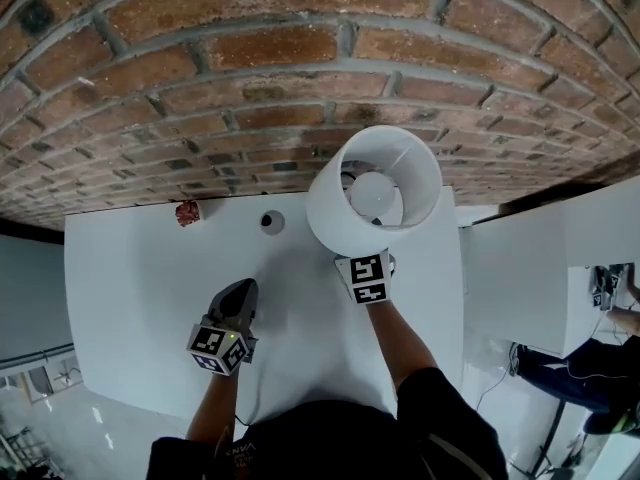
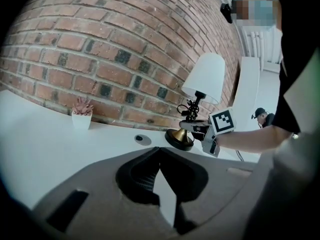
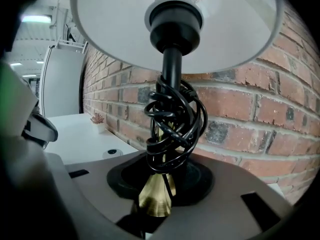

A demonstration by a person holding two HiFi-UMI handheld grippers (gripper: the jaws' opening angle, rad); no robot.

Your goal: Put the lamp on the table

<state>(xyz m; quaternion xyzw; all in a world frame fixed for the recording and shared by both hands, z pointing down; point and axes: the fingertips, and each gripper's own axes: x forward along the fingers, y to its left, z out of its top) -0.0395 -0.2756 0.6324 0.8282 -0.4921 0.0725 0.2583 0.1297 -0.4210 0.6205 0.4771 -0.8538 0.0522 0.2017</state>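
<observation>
Scene: A person is standing at a white table [image 1: 130, 298] set against a brick wall [image 1: 250, 68], working a gripper in each hand.

Lamp: The lamp [image 1: 373, 190] is standing upright near the table's back edge, close to the wall. From above, its white shade is hiding the stem and base.

Base: In the left gripper view the lamp's brass foot [image 2: 180, 138] is appearing to sit on the tabletop, though full contact is hard to confirm from that angle.

Right gripper: The right gripper [image 3: 157, 204] is pinching the lamp low on its stem, its jaws closing on the brass part just under the black cord [image 3: 172, 119] that is bundled round the post.

Left gripper: The left gripper [image 2: 159, 151] is hovering over the front of the table, well apart from the lamp, with its jaws pressing together and carrying nothing.

Also on the table: A small potted plant [image 1: 187, 212] and a round cable port [image 1: 272, 222] are sitting to the lamp's left by the wall.

Progress: The job is looking nearly finished, with the lamp arriving at its spot on the table.

Remaining: By this reading, the right gripper is yet to let go and draw clear, leaving the lamp standing alone.
</observation>
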